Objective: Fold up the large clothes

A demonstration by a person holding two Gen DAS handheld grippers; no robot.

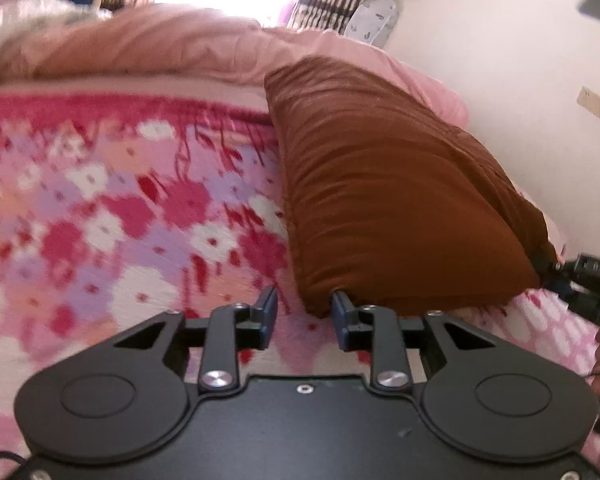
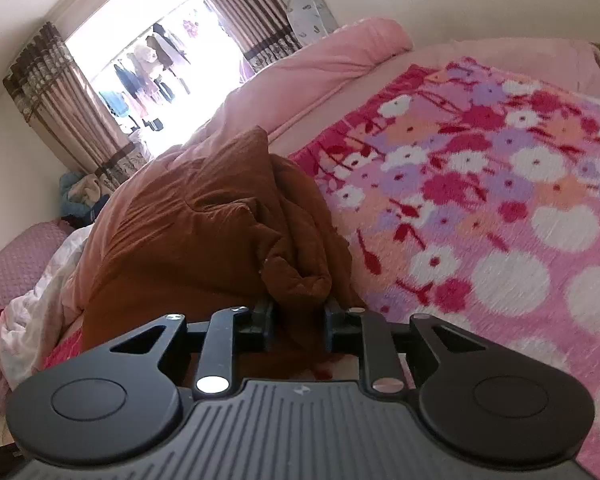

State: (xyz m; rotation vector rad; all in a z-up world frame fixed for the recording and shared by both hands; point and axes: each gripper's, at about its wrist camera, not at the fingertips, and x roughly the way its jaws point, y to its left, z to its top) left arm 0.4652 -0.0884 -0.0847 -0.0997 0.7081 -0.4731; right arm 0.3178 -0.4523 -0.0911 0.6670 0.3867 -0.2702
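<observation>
Both grippers at the near edge of the brown padded garment (image 1: 400,188) on the floral pink bedspread (image 1: 100,220).
Left gripper (image 1: 305,308): jaws narrow, corner beside them, ungripped. Right gripper (image 2: 299,312): clamped on a bunched fold, probably for lifting.

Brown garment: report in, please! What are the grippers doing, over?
Left gripper open beside brown garment. Right gripper shut on a bunched fold. Garment folded on floral blanket. Nothing blocking.
</observation>
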